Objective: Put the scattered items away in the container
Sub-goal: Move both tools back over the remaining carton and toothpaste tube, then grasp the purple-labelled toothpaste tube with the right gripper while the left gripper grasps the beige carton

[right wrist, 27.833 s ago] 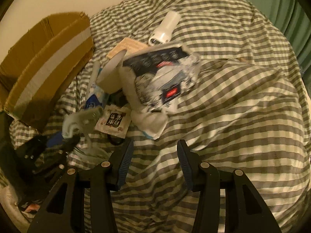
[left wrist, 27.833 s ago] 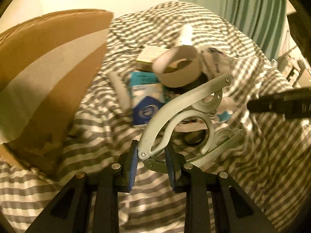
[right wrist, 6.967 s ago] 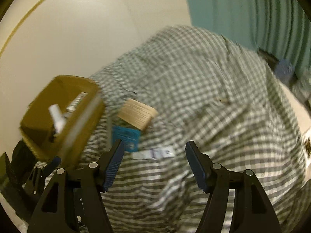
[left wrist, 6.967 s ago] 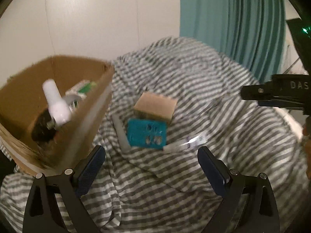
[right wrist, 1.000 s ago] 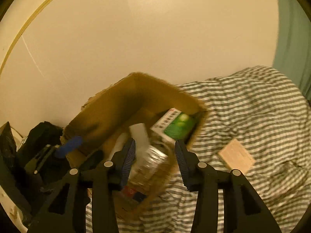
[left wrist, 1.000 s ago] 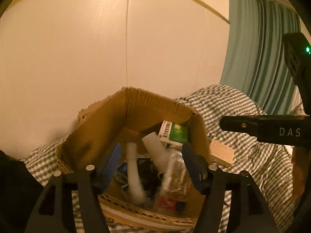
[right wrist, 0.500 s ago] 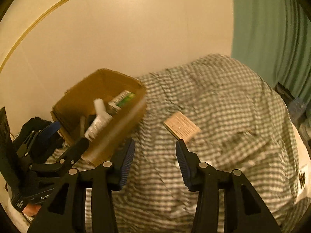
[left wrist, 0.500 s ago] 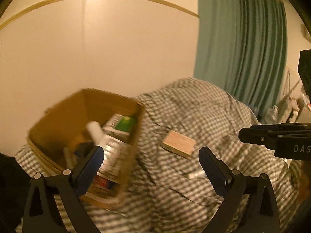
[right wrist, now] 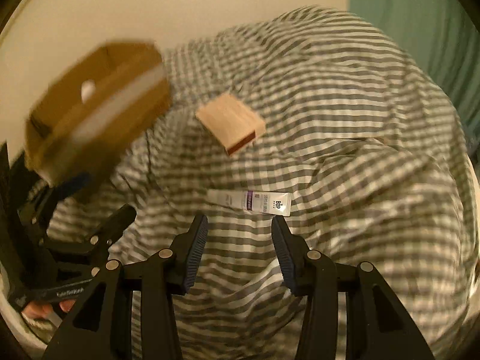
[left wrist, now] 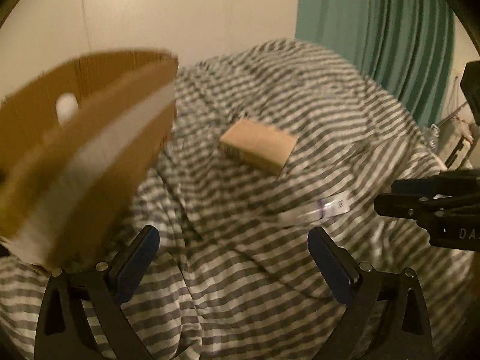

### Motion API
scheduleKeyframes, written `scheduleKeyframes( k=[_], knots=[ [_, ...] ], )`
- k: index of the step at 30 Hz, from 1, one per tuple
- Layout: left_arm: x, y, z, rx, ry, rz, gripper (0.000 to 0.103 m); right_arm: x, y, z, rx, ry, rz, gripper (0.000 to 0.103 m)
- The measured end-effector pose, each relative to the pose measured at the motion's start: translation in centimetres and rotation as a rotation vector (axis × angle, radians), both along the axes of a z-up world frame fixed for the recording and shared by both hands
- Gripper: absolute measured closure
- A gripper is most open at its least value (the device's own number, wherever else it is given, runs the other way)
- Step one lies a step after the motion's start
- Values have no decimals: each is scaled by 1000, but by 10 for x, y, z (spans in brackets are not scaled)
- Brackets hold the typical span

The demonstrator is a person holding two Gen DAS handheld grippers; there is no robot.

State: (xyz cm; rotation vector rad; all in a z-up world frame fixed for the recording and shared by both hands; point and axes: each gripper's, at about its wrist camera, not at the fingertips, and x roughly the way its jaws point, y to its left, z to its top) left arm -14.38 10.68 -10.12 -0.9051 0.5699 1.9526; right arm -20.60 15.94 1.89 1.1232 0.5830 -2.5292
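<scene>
A cardboard box (left wrist: pixel 87 138) stands at the left on the striped bedcover; a white item (left wrist: pixel 66 106) shows inside it. The box also shows in the right wrist view (right wrist: pixel 99 105). A small tan box (left wrist: pixel 258 145) (right wrist: pixel 231 123) lies on the cover right of it. A white tube (right wrist: pixel 250 201) with a purple band lies nearer; it also shows in the left wrist view (left wrist: pixel 318 210). My left gripper (left wrist: pixel 234 249) is wide open and empty, low over the cover. My right gripper (right wrist: pixel 239 234) is open and empty, just short of the tube.
The grey-and-white striped bedcover (left wrist: pixel 270 285) is rumpled with folds. A cream wall (left wrist: pixel 180 9) lies behind and a teal curtain (left wrist: pixel 384 36) hangs at the right. The left gripper's body (right wrist: pixel 60 258) shows at the lower left of the right wrist view.
Both grippers have come down from high over the box toward the cover. The tube and tan box are now much closer; the right gripper is just before the tube.
</scene>
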Motion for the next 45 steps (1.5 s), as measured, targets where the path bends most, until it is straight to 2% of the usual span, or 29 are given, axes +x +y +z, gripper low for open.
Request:
scheduleKeyframes(
  k=[4, 8, 10, 15, 20, 22, 23, 26, 28, 32, 36, 39, 42, 45],
  knots=[
    [-13, 3, -27, -24, -14, 25, 1, -27, -16, -29, 126, -38, 102, 59],
    [-23, -1, -41, -36, 7, 33, 1, -47, -31, -61, 255, -67, 213, 59],
    [-29, -3, -47, -39, -16, 45, 1, -55, -38, -73, 314, -74, 242, 59],
    [-41, -4, -56, -35, -81, 68, 1, -75, -46, -89, 374, -66, 254, 58],
    [-43, -3, -62, -65, -88, 71, 1, -87, -53, -105, 441, -56, 274, 45],
    [-43, -5, -61, -72, -81, 75, 1, -82, -55, -113, 498, -39, 297, 47],
    [-43, -5, -60, -74, -80, 77, 1, -80, -55, -111, 504, -35, 294, 54],
    [-42, -5, -55, -75, -79, 78, 1, -78, -47, -93, 468, -46, 244, 73],
    [-39, -2, -48, -65, -70, 69, 1, -71, -36, -67, 374, -37, 216, 81],
    [-33, 20, -34, -44, -63, 54, 1, -59, -8, -11, 219, 24, 154, 81],
    [-29, 58, -22, -6, -71, 80, 0, -63, 16, 26, 94, 64, 66, 81],
    [-32, 97, -25, -6, -76, 155, 0, -70, 33, 37, 57, 76, 13, 81],
    [-40, 128, -36, 7, -152, 226, 0, -74, 44, 37, 59, 85, -1, 81],
    [-54, 150, -52, 61, -252, 318, 0, -81, 59, 39, 36, 76, -26, 81]
  ],
)
